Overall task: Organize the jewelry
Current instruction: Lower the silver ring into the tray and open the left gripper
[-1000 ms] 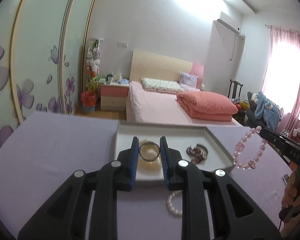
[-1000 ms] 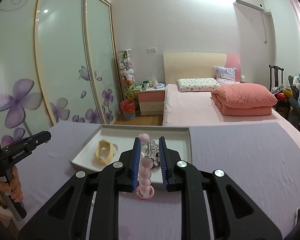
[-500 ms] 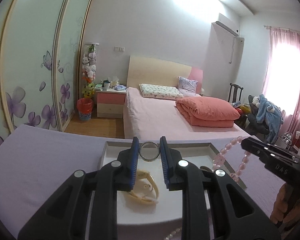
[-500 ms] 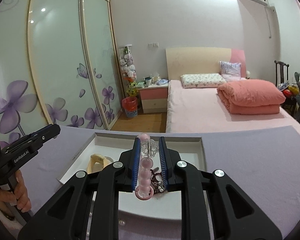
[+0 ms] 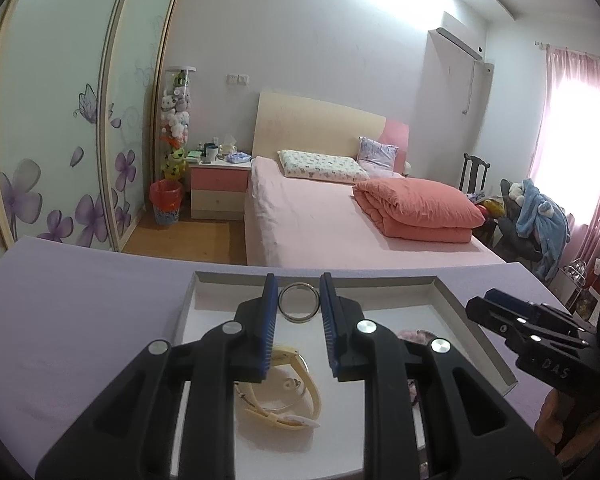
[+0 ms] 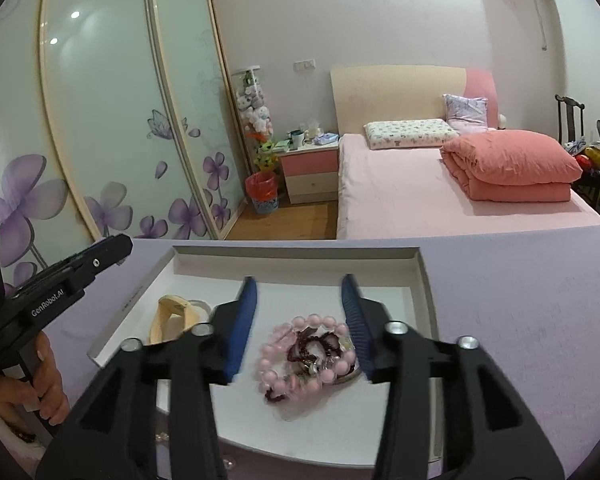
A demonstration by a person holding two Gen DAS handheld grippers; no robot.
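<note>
My left gripper [image 5: 299,307] is shut on a round metal bangle [image 5: 299,308] and holds it above the white tray [image 5: 476,340]. A cream bracelet [image 5: 284,396] lies in the tray below it. My right gripper [image 6: 300,316] is open over the tray [image 6: 420,276]. The pink bead bracelet [image 6: 300,360] lies in the tray between its fingers, on top of a dark red beaded piece [image 6: 312,350]. The cream bracelet [image 6: 172,318] shows at the tray's left. The right gripper [image 5: 536,332] also shows at the right of the left wrist view.
The tray sits on a lilac tablecloth [image 6: 520,300]. Some beads [image 6: 164,436] lie on the cloth near the tray's front edge. A bed [image 5: 340,220] and a wardrobe [image 6: 100,120] stand beyond the table. The left gripper's body [image 6: 52,288] shows at the left.
My right gripper has opened and let the pink bead bracelet drop into the tray. My left gripper has moved forward over the tray, still holding the bangle.
</note>
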